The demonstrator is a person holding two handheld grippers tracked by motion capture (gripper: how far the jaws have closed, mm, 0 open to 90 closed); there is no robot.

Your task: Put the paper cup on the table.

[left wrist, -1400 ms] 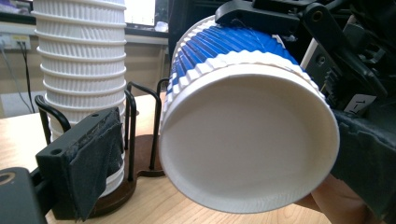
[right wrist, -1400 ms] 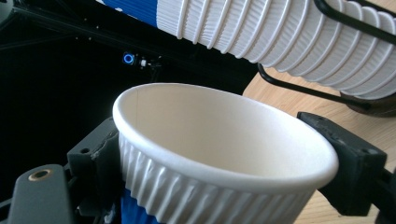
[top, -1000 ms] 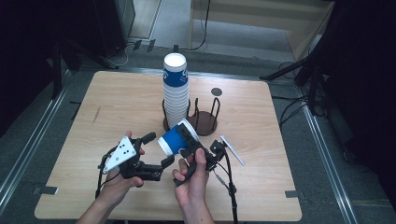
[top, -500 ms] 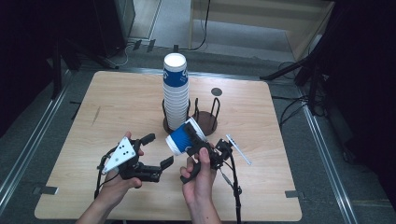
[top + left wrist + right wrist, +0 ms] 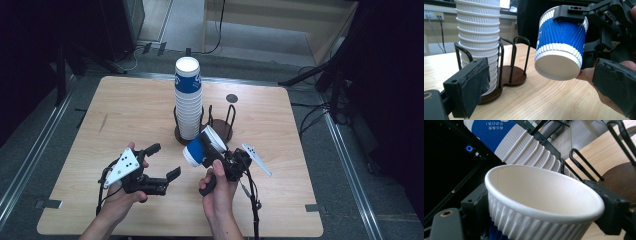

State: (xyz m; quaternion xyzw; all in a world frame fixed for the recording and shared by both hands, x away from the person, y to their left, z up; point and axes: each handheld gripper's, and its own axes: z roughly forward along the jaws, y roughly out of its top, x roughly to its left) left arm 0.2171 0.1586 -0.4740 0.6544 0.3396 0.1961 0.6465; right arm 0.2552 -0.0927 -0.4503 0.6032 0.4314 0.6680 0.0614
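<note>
High view: right claw (image 5: 216, 152) grips cup (image 5: 196, 151) beside stack (image 5: 188, 100); left claw (image 5: 164, 161) open.

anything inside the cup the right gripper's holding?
Nothing visible: in the right gripper view the held cup shows bare white inner wall behind its rim. Its bottom is hidden by the near rim, so the very base cannot be checked. The right gripper clamps its sides.
</note>
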